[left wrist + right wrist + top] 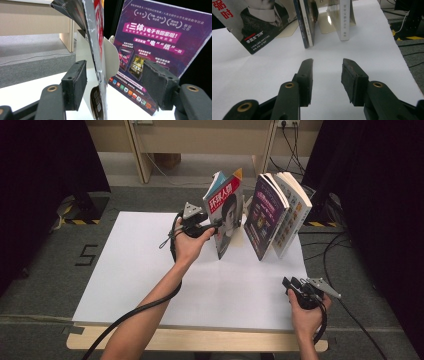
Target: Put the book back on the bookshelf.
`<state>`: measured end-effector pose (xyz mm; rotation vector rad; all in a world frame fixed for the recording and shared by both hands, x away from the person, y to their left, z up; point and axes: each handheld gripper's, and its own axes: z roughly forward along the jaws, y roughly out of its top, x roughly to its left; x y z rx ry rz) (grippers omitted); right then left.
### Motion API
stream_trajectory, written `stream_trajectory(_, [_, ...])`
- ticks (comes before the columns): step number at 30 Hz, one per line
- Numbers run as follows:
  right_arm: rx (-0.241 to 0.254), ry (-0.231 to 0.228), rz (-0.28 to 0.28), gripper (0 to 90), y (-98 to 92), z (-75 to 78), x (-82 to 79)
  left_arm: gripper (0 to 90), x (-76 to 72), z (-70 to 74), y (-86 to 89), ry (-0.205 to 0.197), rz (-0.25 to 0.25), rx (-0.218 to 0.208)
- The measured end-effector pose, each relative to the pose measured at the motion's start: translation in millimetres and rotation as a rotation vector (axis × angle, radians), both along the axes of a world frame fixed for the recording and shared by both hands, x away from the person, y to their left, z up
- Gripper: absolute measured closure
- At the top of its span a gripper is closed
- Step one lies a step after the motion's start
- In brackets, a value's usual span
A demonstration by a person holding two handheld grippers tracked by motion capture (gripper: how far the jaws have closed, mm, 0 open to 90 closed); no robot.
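The left hand-held gripper [216, 226] is positioned at the near edge of the magazine [226, 215], which stands tilted on the white table [140, 270] near its far side. In the left gripper view, the magazine's edge [96, 50] is seen between the two pads [76, 83], and a gap is visible on each side: the jaws stand apart and nothing is pressed. The magazine's cover carries red lettering and a portrait.

Just to the right of the magazine, a purple-covered book [265, 215] is stood upright and tilted, with a white book [295, 210] leaning just beside it. A cream bookend [328, 21] is seen behind the books in the right gripper view.

The right hand-held gripper [290, 284] is held near the front right corner of the table, well apart from the books. Its jaws are spread, with only bare table surface between them.
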<state>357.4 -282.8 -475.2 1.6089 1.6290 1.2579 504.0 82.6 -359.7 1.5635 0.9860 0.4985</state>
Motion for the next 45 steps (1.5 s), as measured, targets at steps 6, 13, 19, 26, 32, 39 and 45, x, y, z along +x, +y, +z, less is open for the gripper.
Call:
stream_trajectory(6, [-0.005, 0.001, 0.0, 61.7, 0.3, -0.1, 0.0, 36.2, -5.4, -2.0, 5.7, 0.004, -0.001, 0.011])
stream_trajectory(13, [-0.007, 0.004, -0.002, 61.7, 0.6, -0.1, -0.3, 36.1, -14.4, -8.7, 15.5, 0.04, -0.006, -0.006])
stream_trajectory(19, [-0.005, 0.009, -0.001, 61.7, 1.5, -0.1, -0.3, 36.1, -20.0, -10.1, 21.9, 0.041, -0.009, -0.006])
stream_trajectory(26, [-0.006, 0.008, 0.001, 61.6, 1.8, -0.4, 0.0, 36.4, -27.3, -11.9, 34.2, 0.051, -0.012, -0.002])
stream_trajectory(32, [-0.01, 0.005, 0.0, 61.6, 2.5, -0.9, 0.3, 36.4, -33.3, -17.5, 45.0, 0.06, -0.013, 0.005])
stream_trajectory(39, [-0.013, 0.005, 0.003, 61.6, 2.3, -1.4, 0.6, 36.4, -41.0, -24.7, 58.2, 0.069, -0.009, 0.018])
stream_trajectory(45, [-0.005, 0.014, 0.002, 61.6, 3.7, -1.7, 0.4, 36.8, -48.2, -32.0, 72.9, 0.079, 0.001, 0.011])
